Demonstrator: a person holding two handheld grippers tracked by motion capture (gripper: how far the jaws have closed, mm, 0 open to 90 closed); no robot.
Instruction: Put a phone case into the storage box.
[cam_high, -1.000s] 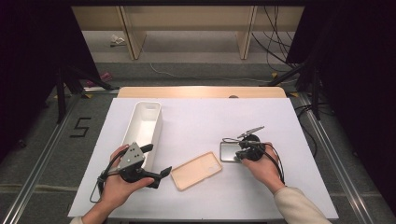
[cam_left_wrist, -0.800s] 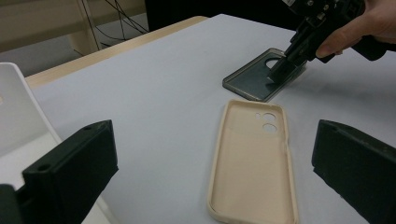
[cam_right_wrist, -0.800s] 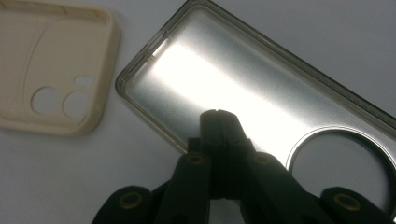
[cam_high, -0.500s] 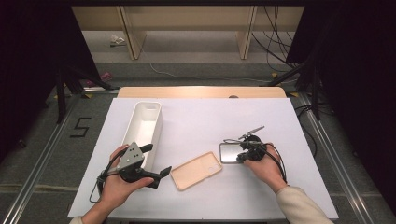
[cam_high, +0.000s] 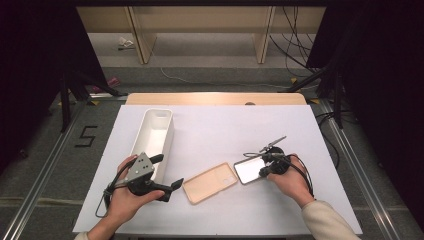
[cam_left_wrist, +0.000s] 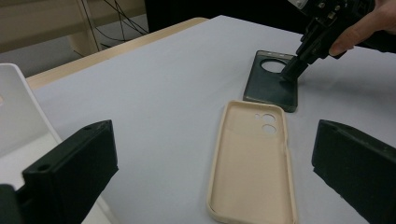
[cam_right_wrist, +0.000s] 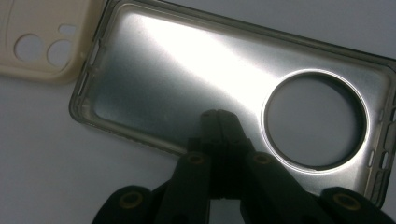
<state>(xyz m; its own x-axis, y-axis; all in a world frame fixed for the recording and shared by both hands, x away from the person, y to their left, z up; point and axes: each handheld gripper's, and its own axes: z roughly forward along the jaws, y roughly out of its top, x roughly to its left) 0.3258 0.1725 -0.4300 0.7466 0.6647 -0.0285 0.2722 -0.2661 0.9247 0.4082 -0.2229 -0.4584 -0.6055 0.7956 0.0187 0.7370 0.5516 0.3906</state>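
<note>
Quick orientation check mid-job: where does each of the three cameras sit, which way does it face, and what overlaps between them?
High view: above the person's side, facing forward and down on the table; both forearms, left gripper, right gripper, white bin.
Left gripper view: rides the left gripper, looks between its open jaws across the beige case towards the right gripper.
Right gripper view: rides the right gripper, jaws shut, tips pressed on the dark case.
Shared: both cases lie in all three views.

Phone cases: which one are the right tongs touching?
The dark translucent case with one large round camera hole; the right tongs press on it, shut. The beige case has two small holes and lies untouched.
</note>
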